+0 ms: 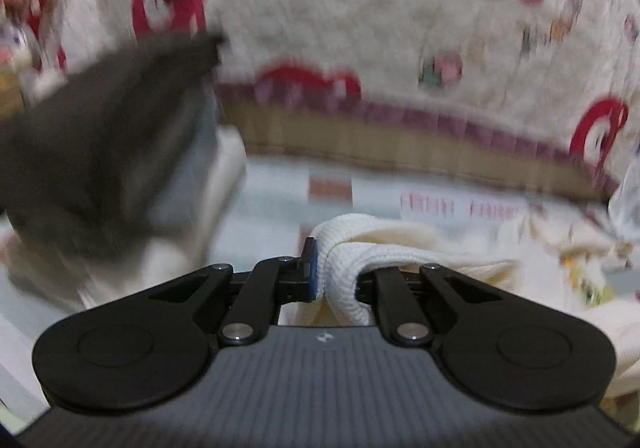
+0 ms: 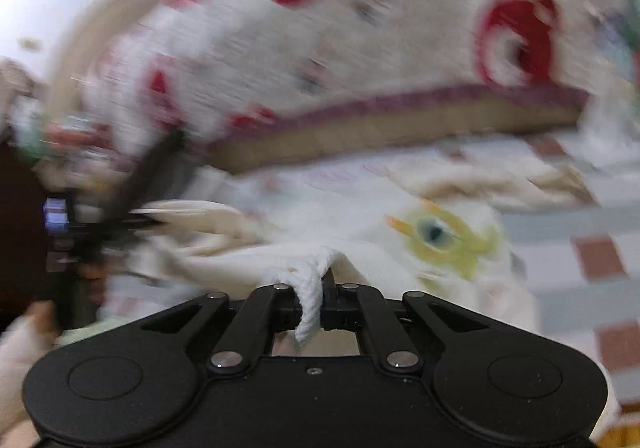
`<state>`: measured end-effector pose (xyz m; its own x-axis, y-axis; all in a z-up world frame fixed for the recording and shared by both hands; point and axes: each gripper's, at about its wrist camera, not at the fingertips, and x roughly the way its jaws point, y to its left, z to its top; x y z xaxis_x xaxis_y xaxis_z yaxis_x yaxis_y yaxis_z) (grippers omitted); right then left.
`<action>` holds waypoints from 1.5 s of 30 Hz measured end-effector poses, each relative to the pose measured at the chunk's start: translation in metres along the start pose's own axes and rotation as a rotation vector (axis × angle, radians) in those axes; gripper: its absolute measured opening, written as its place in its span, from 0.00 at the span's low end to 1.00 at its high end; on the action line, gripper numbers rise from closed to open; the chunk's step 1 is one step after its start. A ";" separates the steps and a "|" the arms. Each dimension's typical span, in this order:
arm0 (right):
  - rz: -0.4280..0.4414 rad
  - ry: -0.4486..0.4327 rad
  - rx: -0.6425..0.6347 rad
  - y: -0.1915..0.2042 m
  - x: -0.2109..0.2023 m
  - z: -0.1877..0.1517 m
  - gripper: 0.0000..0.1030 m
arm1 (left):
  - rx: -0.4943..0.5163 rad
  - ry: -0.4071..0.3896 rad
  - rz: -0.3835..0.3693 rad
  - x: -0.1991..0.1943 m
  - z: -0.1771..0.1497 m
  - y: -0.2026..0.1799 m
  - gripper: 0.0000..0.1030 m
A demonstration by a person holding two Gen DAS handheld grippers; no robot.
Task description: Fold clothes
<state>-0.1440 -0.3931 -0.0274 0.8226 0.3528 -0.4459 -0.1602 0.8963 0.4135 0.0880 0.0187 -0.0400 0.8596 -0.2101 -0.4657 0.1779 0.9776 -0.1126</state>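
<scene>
A cream knitted garment (image 1: 420, 244) lies on a checked bedsheet (image 1: 276, 195). My left gripper (image 1: 326, 268) is shut on its ribbed edge (image 1: 344, 280), which bulges out between the jaws. In the right wrist view the same cream garment (image 2: 360, 244) carries a yellow-green print with a blue centre (image 2: 444, 236). My right gripper (image 2: 320, 288) is shut on another ribbed edge (image 2: 310, 308), which hangs down between the fingers. Both views are blurred by motion.
A white blanket with red ring motifs (image 1: 380, 19) covers a padded backrest with a tan and maroon border (image 1: 400, 139) behind the garment. A dark grey cloth (image 1: 100, 151) lies at left. The other gripper's dark arm (image 2: 132, 187) shows at left in the right wrist view.
</scene>
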 end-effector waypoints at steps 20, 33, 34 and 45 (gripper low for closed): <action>0.620 0.759 -0.087 0.094 0.108 -0.047 0.09 | -0.274 0.371 0.281 -0.056 -0.047 0.132 0.41; 0.402 0.686 -0.122 0.078 0.098 -0.016 0.54 | -0.347 0.541 0.083 -0.098 -0.073 0.128 0.57; 0.384 0.670 -0.131 0.078 0.098 -0.012 0.54 | -0.366 0.560 0.065 -0.100 -0.075 0.129 0.58; 0.124 0.520 -0.152 0.066 0.126 -0.005 0.54 | -0.516 0.583 -0.161 -0.118 -0.074 0.128 0.61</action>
<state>-0.0534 -0.2878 -0.0599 0.4214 0.5093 -0.7504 -0.3473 0.8550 0.3852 -0.0258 0.1675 -0.0645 0.4275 -0.4613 -0.7774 -0.0885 0.8345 -0.5439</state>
